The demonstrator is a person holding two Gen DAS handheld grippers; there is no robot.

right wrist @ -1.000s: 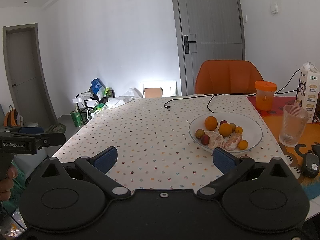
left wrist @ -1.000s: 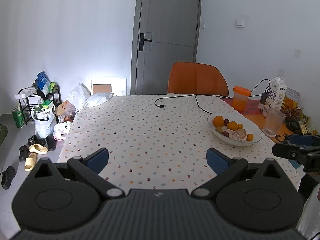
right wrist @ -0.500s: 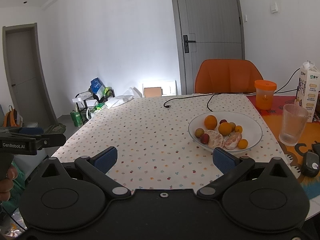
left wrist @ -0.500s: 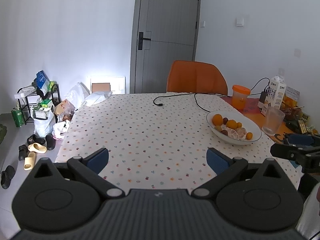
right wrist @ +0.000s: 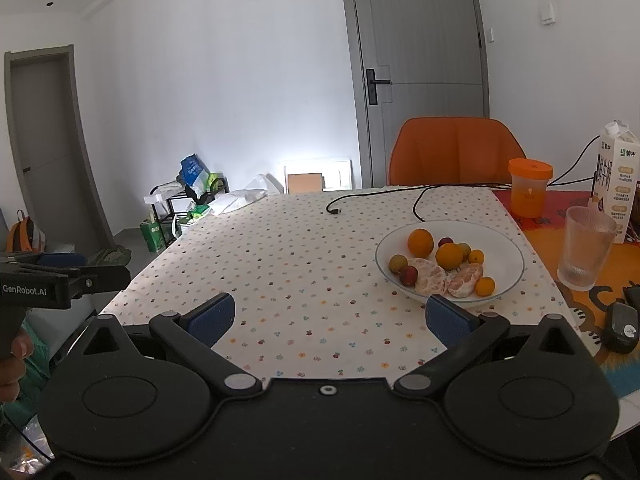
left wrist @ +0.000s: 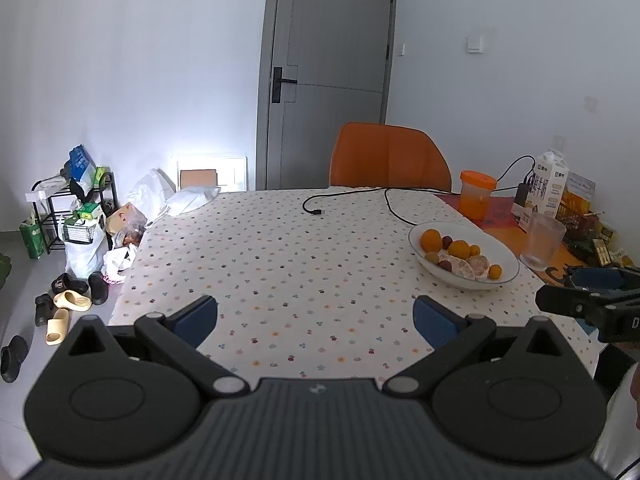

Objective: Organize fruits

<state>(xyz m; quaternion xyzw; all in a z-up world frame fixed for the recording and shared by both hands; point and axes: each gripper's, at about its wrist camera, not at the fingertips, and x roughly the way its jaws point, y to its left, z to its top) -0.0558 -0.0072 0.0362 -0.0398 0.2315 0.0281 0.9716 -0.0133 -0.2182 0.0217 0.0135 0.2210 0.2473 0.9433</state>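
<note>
A white bowl (right wrist: 506,250) on the right of the dotted tablecloth holds several fruits: oranges (right wrist: 420,242), peeled citrus (right wrist: 430,277), small red and yellow ones. It also shows in the left wrist view (left wrist: 508,260). My right gripper (right wrist: 328,316) is open and empty over the table's near edge, its right finger just in front of the bowl. My left gripper (left wrist: 316,316) is open and empty, left of the bowl. Each gripper shows at the edge of the other's view.
A glass (right wrist: 584,252), an orange-lidded jar (right wrist: 529,192) and a milk carton (right wrist: 616,184) stand right of the bowl. A black cable (right wrist: 380,196) lies at the far side. An orange chair (right wrist: 454,152) stands behind the table. A black device (right wrist: 620,326) lies at the near right.
Both views have drifted slightly; the bowl sits a little lower and closer in the right wrist view. Both grippers stay open and empty.
</note>
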